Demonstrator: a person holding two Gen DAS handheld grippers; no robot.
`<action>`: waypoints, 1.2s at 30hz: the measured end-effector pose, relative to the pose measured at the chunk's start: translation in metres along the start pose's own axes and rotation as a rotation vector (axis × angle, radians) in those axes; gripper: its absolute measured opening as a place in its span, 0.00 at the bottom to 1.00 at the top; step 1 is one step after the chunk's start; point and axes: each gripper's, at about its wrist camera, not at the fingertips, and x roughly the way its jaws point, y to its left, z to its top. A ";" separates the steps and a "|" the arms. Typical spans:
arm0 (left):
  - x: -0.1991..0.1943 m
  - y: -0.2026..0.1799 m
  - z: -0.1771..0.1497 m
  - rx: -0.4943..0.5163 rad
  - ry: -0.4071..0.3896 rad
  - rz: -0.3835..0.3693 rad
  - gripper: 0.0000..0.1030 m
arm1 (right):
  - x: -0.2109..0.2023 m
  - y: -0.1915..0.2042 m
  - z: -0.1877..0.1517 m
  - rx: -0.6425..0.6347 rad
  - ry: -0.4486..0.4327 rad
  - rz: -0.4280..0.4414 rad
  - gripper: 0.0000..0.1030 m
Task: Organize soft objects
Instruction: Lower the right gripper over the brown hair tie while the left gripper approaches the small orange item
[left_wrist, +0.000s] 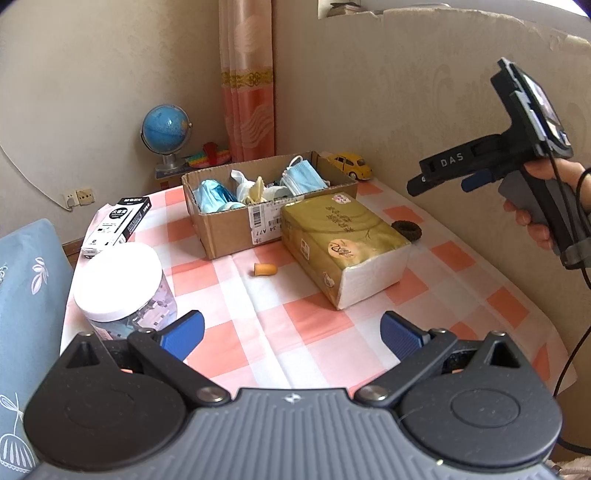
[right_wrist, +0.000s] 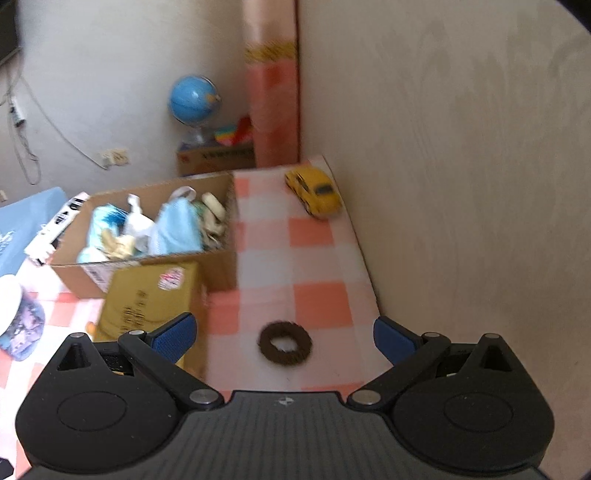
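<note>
Two tools, both spread and empty: the left tool (left_wrist: 291, 334) hovers over the checked worktop (left_wrist: 317, 321); the right tool (right_wrist: 283, 338) hangs above one dark hair tie (right_wrist: 285, 343) lying on the cloth near the wall. One orange earplug (left_wrist: 260, 269) lies before one cardboard box (left_wrist: 236, 229) holding masks and other soft items. One tissue pack (left_wrist: 343, 240) touches the box; one jar (left_wrist: 122, 284) and one yellow toy car (right_wrist: 314, 195) stand apart.

- The box (left_wrist: 236, 229) is brown cardboard, rough and dull.
- The table cover (left_wrist: 295, 332) looks like soft cloth with creases.
- The hair tie (right_wrist: 285, 343) is brown and fuzzy.
- The tissue pack (left_wrist: 343, 240) has shiny plastic wrap.
- The jar (left_wrist: 122, 288) is clear plastic.
- The toy car (right_wrist: 314, 195) looks smooth and glossy.
</note>
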 end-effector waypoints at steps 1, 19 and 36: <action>0.001 0.001 0.000 -0.001 0.003 0.000 0.98 | 0.004 -0.002 0.000 0.011 0.012 0.001 1.00; 0.041 0.013 0.000 -0.028 0.083 0.023 0.98 | 0.087 -0.005 0.007 0.109 0.207 -0.048 1.00; 0.095 0.019 0.007 -0.014 0.097 0.105 0.89 | 0.105 -0.016 0.004 0.160 0.285 -0.036 1.00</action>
